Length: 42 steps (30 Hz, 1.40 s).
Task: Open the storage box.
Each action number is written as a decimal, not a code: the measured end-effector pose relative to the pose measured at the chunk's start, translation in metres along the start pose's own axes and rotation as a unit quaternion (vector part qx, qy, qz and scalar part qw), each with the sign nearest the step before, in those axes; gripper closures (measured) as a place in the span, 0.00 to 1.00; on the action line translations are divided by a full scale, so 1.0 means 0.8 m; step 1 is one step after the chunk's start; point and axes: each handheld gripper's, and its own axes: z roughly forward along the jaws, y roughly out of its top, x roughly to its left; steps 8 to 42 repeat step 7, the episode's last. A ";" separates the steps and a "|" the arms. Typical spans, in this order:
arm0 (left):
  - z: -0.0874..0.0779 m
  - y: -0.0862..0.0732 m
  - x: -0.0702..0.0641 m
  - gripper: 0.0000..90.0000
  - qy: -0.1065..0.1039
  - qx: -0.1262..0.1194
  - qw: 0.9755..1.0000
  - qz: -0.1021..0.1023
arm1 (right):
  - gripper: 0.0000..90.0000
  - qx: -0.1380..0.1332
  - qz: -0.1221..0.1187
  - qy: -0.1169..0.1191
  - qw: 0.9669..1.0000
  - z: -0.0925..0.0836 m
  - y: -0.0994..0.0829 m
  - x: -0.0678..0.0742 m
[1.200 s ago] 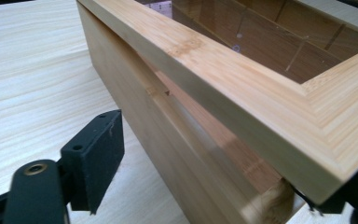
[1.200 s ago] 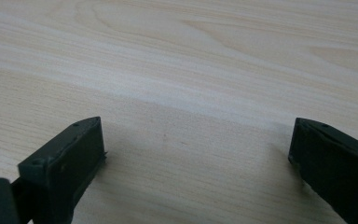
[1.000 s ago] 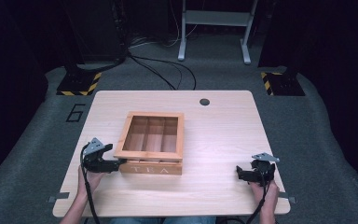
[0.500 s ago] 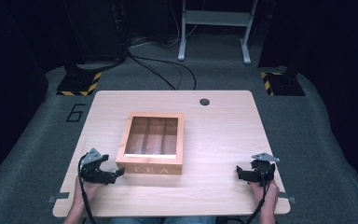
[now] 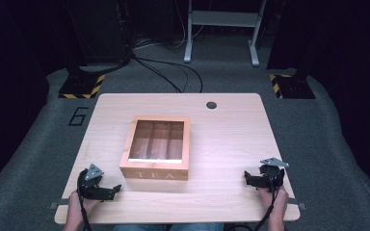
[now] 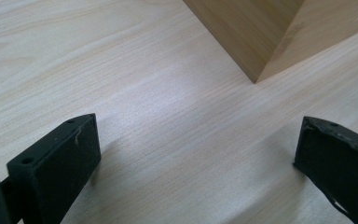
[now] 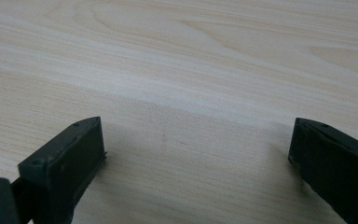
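Resting near the front left corner of the pale wooden surface (image 5: 231, 134), the left tongs (image 5: 114, 190) lie in the person's left hand (image 5: 79, 208), jaws spread wide and empty, pointing toward the right. In the left gripper view the two black jaws stand far apart above bare wood grain, and a lower corner of the wooden tea box (image 6: 265, 37) shows just ahead of them, not touching either jaw. The box (image 5: 157, 148) sits a little left of the surface's middle, its glass lid shut over three compartments and the word TEA on its front wall. The right tongs (image 5: 248, 179) lie near the front right corner in the right hand (image 5: 275, 202), well apart from the box, jaws likewise spread and holding nothing. A small round dark grommet (image 5: 211, 105) sits near the far edge. Cables (image 5: 173, 77) run across the grey floor beyond.
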 end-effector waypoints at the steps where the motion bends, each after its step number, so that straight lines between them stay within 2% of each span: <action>1: 0.000 0.000 0.000 0.00 0.000 0.000 1.000 0.000 | 0.03 0.000 0.001 0.000 1.000 0.000 0.000 0.000; 42: 0.000 0.001 0.001 0.00 -0.001 0.002 1.000 0.004 | 0.03 0.001 0.001 -0.001 1.000 0.000 0.000 0.000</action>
